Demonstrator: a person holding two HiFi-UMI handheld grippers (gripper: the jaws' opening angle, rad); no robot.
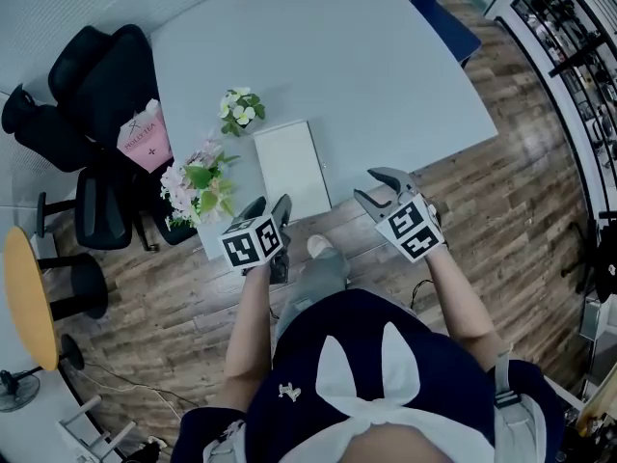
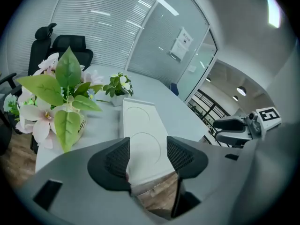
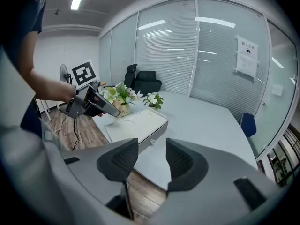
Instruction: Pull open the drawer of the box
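Lying flat on the grey table (image 1: 366,56), the white box (image 1: 289,167) sits close to the table edge nearest the person. Its long axis runs from that edge toward the table centre. 2 circular outlines mark its lid. The drawer front occupies the box's long right side and carries 1 small knob (image 3: 151,142); the front sits flush with the box.

The left gripper (image 1: 268,204) hangs at the box's near-left corner with its jaws apart. The near short end of the box shows between them in the left gripper view, and nothing is clamped.

The right gripper (image 1: 363,183) is to the right of the box, off the table edge. Its jaws are apart and empty, and they point toward the knob side.

A large flower arrangement (image 1: 198,186) stands left of the box. A small potted plant (image 1: 239,107) stands beyond the box's far-left corner.
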